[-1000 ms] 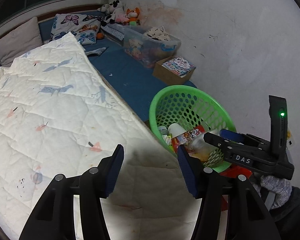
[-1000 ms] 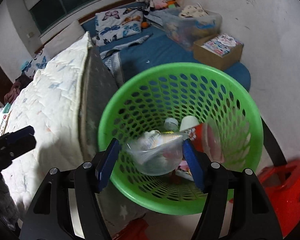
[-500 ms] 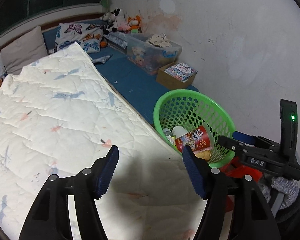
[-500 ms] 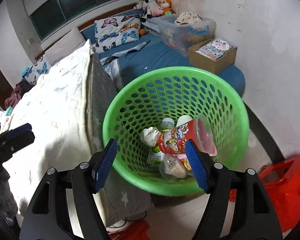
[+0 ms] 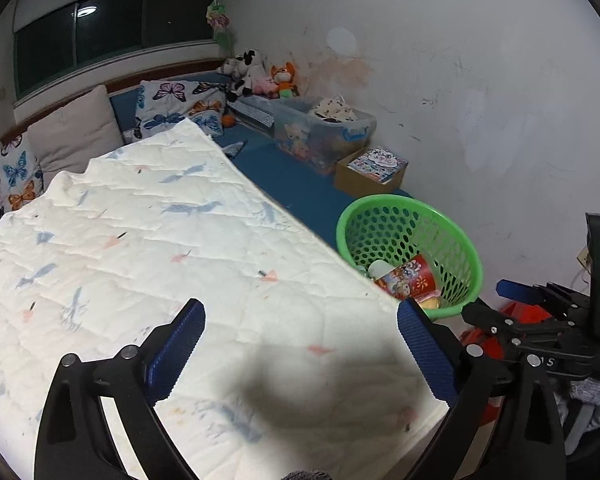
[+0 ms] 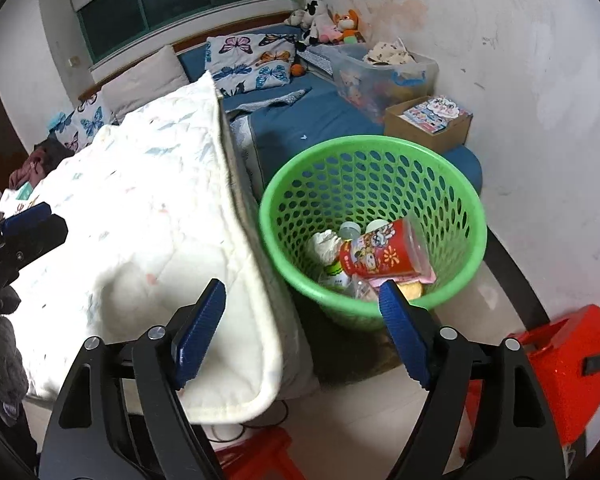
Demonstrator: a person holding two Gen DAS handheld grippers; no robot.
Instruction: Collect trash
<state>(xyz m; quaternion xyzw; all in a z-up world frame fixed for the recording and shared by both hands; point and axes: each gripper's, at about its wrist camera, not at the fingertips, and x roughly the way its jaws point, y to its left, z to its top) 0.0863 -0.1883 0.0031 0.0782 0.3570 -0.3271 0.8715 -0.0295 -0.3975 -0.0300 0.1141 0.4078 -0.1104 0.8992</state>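
Observation:
A green perforated basket (image 6: 440, 168) stands on the floor beside the bed; it also shows in the left wrist view (image 5: 452, 240). It holds a red printed cup (image 6: 380, 254), a white crumpled wad (image 6: 324, 242), bottles and a clear plastic container. My right gripper (image 6: 304, 332) is open and empty, above the basket's near rim and the quilt's corner. My left gripper (image 5: 300, 344) is open and empty above the white quilt (image 5: 140, 248). The right gripper also shows at the right of the left wrist view (image 5: 540, 320).
A red plastic stool (image 6: 560, 364) stands on the floor right of the basket. A cardboard box of booklets (image 6: 432, 120) and a clear storage bin (image 6: 380, 68) sit on the blue mat behind. Pillows and plush toys line the far wall.
The right gripper opened and dropped the clear plastic container into the basket, then drew back and up. The left gripper also rose and pulled back over the quilt.

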